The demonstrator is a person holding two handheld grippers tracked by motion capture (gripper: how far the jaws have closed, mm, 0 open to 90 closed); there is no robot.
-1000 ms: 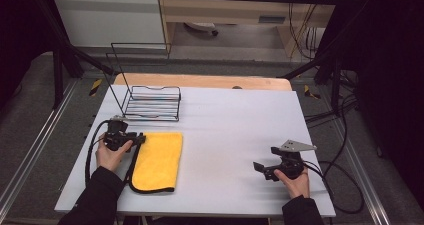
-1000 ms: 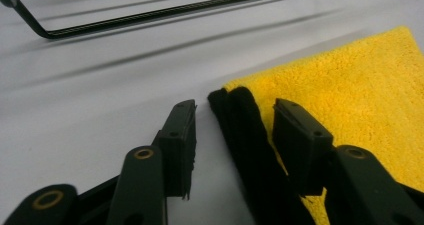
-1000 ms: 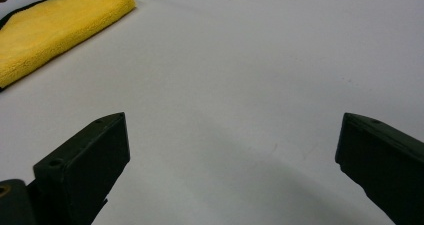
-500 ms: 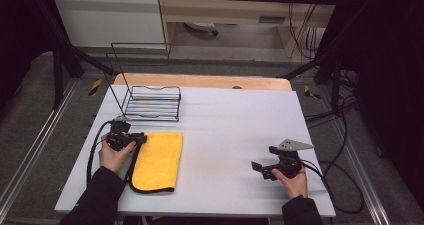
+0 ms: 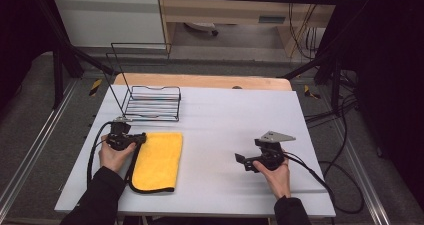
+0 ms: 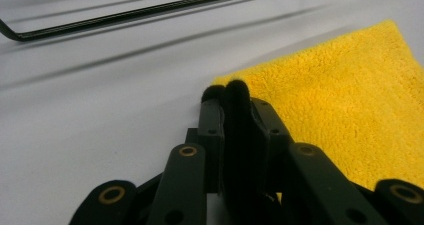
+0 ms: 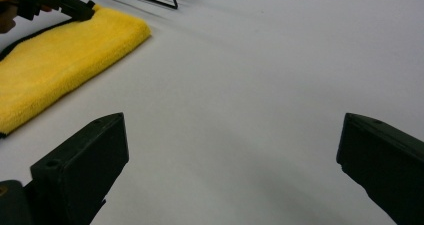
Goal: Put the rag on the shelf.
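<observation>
A folded yellow cloth (image 5: 157,160) with black edging lies on the left part of the white table (image 5: 225,115). My left gripper (image 5: 139,137) rests at the cloth's far left corner. In the left gripper view its jaws (image 6: 227,90) have just been closing and now stand together, with the fuzzy black hem of the cloth (image 6: 350,95) pinched between them. My right gripper (image 5: 240,160) hovers low over bare table at the right, with its jaws wide open (image 7: 232,130) and nothing between them. It faces the cloth (image 7: 55,45) and the left gripper (image 7: 82,7).
A black wire rack (image 5: 150,102) stands just behind the cloth at the table's far left; its base bar (image 6: 125,15) runs close ahead of the left gripper. Cables trail from both grippers toward the front edge. A wooden board (image 5: 200,80) borders the far side.
The left jaws have closed on the cloth's corner while that hand stayed put. The right gripper has slid left, toward the cloth, and lifted slightly.
</observation>
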